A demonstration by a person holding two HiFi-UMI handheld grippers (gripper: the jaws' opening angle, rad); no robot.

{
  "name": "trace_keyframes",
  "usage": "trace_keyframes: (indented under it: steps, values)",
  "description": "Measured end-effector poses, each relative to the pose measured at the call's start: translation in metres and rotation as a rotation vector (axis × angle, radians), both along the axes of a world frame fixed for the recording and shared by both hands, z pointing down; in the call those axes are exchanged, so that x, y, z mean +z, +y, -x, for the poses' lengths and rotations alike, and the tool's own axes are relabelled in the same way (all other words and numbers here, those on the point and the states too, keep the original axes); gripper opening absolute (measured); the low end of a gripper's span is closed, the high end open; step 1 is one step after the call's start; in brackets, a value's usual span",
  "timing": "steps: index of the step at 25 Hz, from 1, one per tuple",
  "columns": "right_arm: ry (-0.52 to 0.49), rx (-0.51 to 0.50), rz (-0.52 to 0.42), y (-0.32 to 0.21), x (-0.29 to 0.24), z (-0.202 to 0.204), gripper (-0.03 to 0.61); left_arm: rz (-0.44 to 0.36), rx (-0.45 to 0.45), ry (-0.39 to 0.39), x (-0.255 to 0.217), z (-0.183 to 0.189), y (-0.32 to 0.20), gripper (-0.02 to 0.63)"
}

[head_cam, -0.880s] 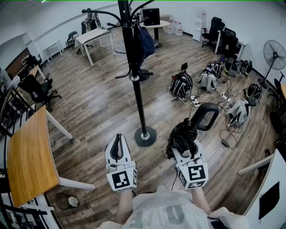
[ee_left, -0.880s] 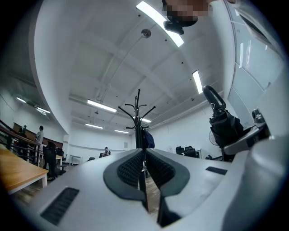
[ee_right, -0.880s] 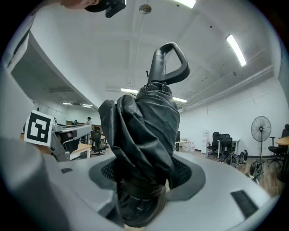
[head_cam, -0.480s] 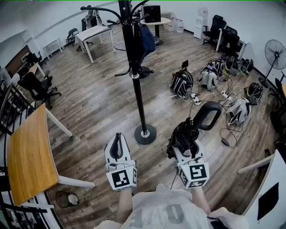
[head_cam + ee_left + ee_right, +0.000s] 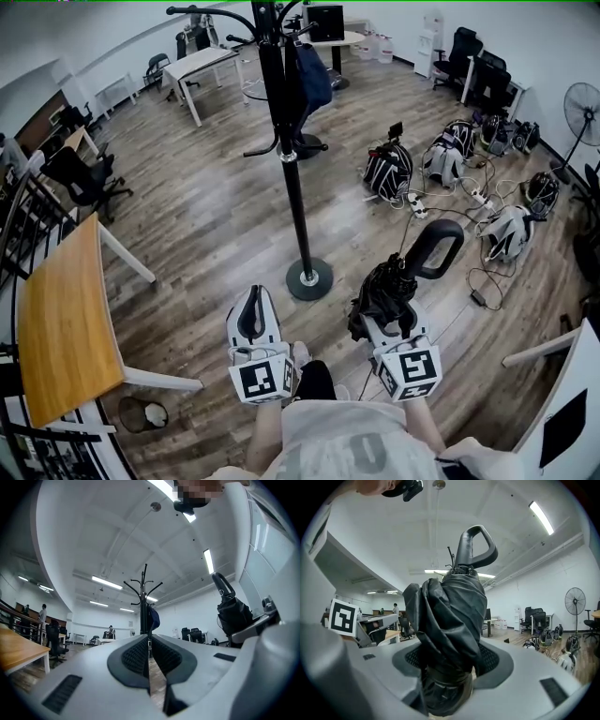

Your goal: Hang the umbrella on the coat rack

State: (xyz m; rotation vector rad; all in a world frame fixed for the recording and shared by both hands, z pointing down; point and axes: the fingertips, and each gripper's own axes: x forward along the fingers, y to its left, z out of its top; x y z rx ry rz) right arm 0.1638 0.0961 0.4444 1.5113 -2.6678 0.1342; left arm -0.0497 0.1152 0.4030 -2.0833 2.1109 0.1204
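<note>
A folded black umbrella [image 5: 389,291] with a loop handle [image 5: 433,249] stands up out of my right gripper [image 5: 386,314], which is shut on its bundled fabric [image 5: 449,620]; the handle [image 5: 476,545] points up. My left gripper [image 5: 251,317] is shut with nothing between its pads [image 5: 148,657]. The black coat rack [image 5: 292,178] stands ahead on a round base [image 5: 308,278], between the two grippers and a little farther off. A dark blue garment [image 5: 310,80] hangs near its top. The rack [image 5: 144,606] shows straight ahead in the left gripper view, the umbrella [image 5: 233,611] at its right.
A wooden table [image 5: 61,323] stands at the left with a waste bin [image 5: 142,415] by its near leg. Backpacks [image 5: 387,172] and cables [image 5: 469,202] lie on the floor at the right. A white desk corner [image 5: 562,375], a fan [image 5: 584,103] and office chairs [image 5: 473,75] stand farther right.
The view has shifted slightly nearer to the rack. Both grippers keep their pose, the umbrella still upright in the right one.
</note>
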Motion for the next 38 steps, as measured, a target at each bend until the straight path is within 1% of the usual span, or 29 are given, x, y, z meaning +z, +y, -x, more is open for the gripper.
trace_keyframes:
  steps: [3, 6, 11, 19, 25, 32, 35, 38]
  values:
    - [0.021, 0.000, -0.007, -0.012, -0.001, 0.009, 0.279, -0.001, 0.019, 0.002, 0.001, 0.002, -0.017, 0.043]
    - [0.035, -0.013, -0.011, -0.027, -0.007, 0.024, 0.279, 0.007, 0.022, 0.018, 0.000, 0.014, -0.036, 0.043]
    - [0.042, -0.018, -0.032, -0.065, -0.015, 0.040, 0.279, 0.011, 0.033, 0.037, 0.003, 0.028, -0.079, 0.043]
    - [-0.002, -0.011, -0.081, -0.141, -0.046, 0.077, 0.279, -0.029, 0.062, 0.011, -0.022, 0.065, -0.153, 0.043]
    - [-0.018, 0.021, -0.100, -0.195, -0.057, 0.109, 0.279, -0.049, 0.126, -0.011, -0.033, 0.094, -0.214, 0.043]
    - [-0.011, 0.070, -0.099, -0.241, -0.055, 0.133, 0.279, -0.061, 0.227, -0.006, -0.034, 0.110, -0.267, 0.043]
    - [-0.005, 0.072, -0.089, -0.257, -0.054, 0.139, 0.279, -0.065, 0.245, -0.009, -0.035, 0.111, -0.284, 0.043]
    - [-0.012, 0.066, -0.094, -0.267, -0.057, 0.143, 0.279, -0.076, 0.236, -0.025, -0.037, 0.111, -0.295, 0.043]
